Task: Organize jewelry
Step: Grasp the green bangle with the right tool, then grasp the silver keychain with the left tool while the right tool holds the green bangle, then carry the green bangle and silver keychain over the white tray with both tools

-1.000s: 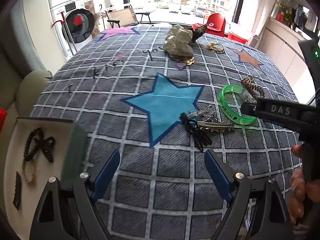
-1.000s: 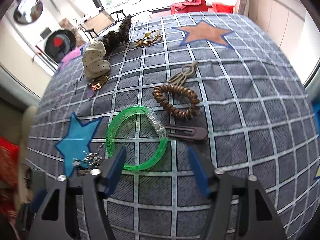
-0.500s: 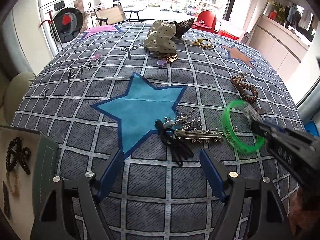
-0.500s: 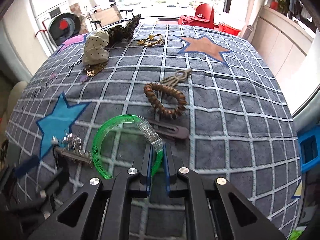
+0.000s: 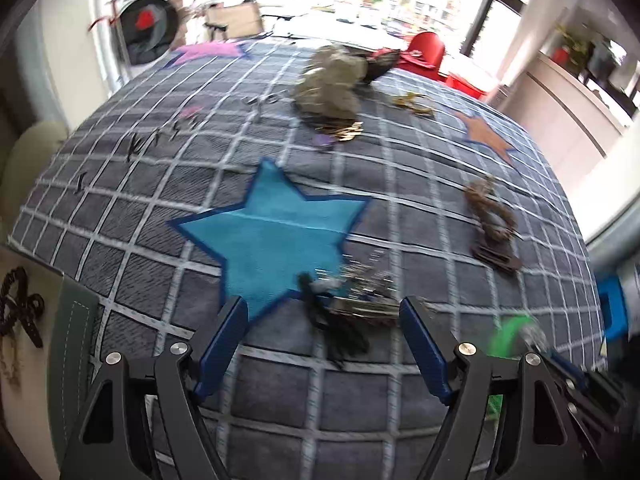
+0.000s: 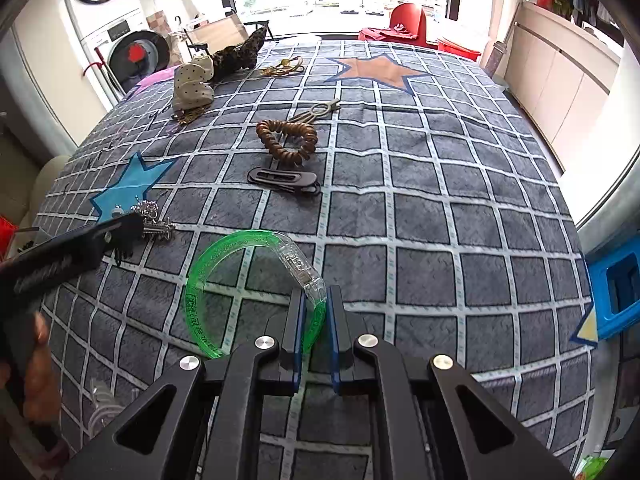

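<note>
In the right wrist view my right gripper [image 6: 316, 300] is shut on a translucent green bangle [image 6: 224, 248], gripping its rim beside the clear clasp and holding it above the grey checked bedspread [image 6: 440, 208]. In the left wrist view my left gripper [image 5: 320, 320] stands open just above a small pile of black hair ties and silver clips [image 5: 352, 304], touching none of them. The green bangle [image 5: 508, 340] shows as a blur at the lower right. In the right wrist view the left gripper [image 6: 128, 228] reaches in from the left over the silver clips [image 6: 154, 222].
A brown spiral hair tie [image 6: 288, 140], a dark hair clip [image 6: 284, 178], a spotted scrunchie [image 6: 192, 88] and a gold piece [image 6: 284, 66] lie farther back. A tray [image 5: 76, 340] holding black beads [image 5: 20, 308] sits at the left. A blue box [image 6: 616, 284] stands off the bed's right.
My right gripper closed on the green bangle and carried it nearer and to the left. My left gripper moved forward to the pile of hair ties and clips, staying open.
</note>
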